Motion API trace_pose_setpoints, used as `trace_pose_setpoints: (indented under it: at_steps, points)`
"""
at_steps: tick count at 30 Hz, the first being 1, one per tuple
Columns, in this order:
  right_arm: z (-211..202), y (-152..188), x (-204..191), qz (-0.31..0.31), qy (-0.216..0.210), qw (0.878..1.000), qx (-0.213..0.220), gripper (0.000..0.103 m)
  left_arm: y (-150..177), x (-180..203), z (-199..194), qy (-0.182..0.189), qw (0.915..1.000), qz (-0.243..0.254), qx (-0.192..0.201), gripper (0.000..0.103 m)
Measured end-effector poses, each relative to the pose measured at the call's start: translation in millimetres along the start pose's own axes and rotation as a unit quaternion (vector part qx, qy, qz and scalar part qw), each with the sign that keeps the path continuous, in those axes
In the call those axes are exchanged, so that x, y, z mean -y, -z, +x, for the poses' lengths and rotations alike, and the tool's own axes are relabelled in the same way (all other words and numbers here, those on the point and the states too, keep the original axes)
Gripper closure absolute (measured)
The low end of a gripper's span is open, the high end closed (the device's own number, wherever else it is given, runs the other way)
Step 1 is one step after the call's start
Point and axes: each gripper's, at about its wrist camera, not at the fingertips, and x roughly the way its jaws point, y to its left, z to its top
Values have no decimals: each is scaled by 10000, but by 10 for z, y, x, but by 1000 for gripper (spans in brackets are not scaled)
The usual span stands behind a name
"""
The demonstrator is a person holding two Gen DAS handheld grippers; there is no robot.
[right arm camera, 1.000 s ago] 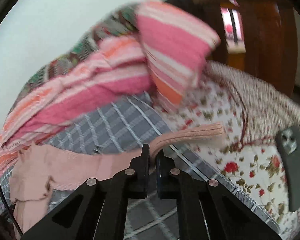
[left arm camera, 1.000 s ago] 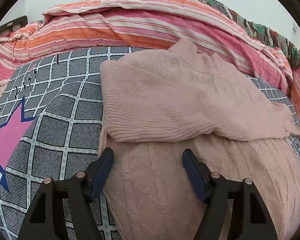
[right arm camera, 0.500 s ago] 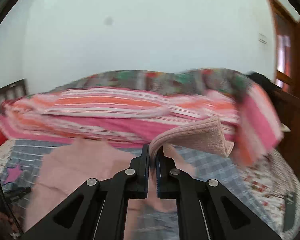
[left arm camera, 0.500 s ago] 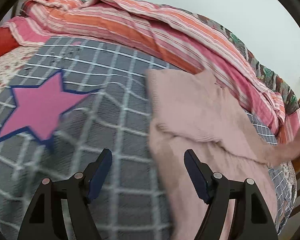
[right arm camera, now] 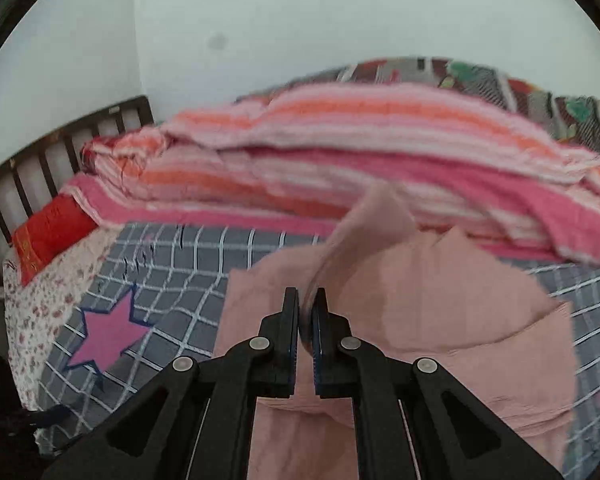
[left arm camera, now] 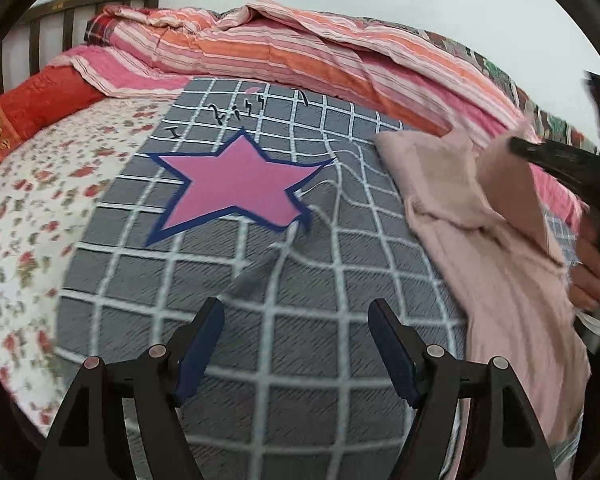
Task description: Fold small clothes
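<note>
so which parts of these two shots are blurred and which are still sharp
Left wrist view: the left hand-held gripper is sharp, the pink star fairly crisp, while the floral sheet and the right hand-held gripper smear. Right wrist view: the pink sweater sleeve between its jaws streaks and the striped quilt is soft, though the black fingers stay sharp.

The bed carries everything under my fingers — its floral sheet runs off to my left, with a red pillow against the dark headboard. Directly below my left fingers lies the grey checked blanket with its pink star. On that blanket, to their right, lies the pink sweater. Beyond my fingers a striped quilt is heaped — rumpled along the far edge.
</note>
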Motion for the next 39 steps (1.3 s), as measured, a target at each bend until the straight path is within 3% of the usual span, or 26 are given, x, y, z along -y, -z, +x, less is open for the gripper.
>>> trace_pose_setpoints:
  at_steps: [1,2,3,5,7,9,12,15,18,20,22,25,30,32,35,39]
  points:
    - [98,51,-23,58,-90,9998,-153,93,2,-3,-22,-64,10000,28,-5,30]
    - [175,79,-26,89,-203,9993,-301,85,6,-1,-41,-69,10000,34,4,30]
    - [240,122,-64,77,-359,9980,-505,66,-3,1,-63,-26,10000,23,18,30]
    - [241,201,-162,-92,-456,9968,-653,53,-29,38,-84,112,9999,-61,10,30]
    - [58,260,-196,-398,-368,9974,-474,50,-39,111,-84,271,9996,-83,5,30]
    - [-199,335,-102,-575,-325,9974,-271,34,-36,221,-49,402,9992,-60,-39,30]
    - [-601,483,241,-681,-101,9976,63,28,-50,396,30,683,9976,-44,-118,30]
    - [-804,597,653,-588,371,9975,145,27,-107,587,109,1033,9946,-26,-102,30]
    - [-932,835,1227,-294,991,9946,-42,27,-239,804,242,1279,9918,34,-18,31]
    - [-926,942,1512,-42,1248,9918,-257,27,-354,926,390,1307,9914,51,70,32]
    - [-904,1031,1738,177,1430,9887,-404,27,-446,1002,532,1292,9916,38,45,46]
    - [-853,1120,1929,214,1754,9827,-547,28,-589,1084,744,1177,9930,17,25,48]
    - [-691,1229,2164,719,1598,9824,-648,36,-759,1197,1049,801,9966,190,-19,52]
    - [-648,1245,2214,811,1561,9816,-739,38,-797,1244,1151,712,9971,262,-75,58]
    - [-683,1249,2272,959,1375,9840,-604,38,-831,1286,1171,685,9972,308,-28,69]
    - [-754,1226,2225,928,1302,9859,-494,39,-854,1350,1128,641,9966,516,74,96]
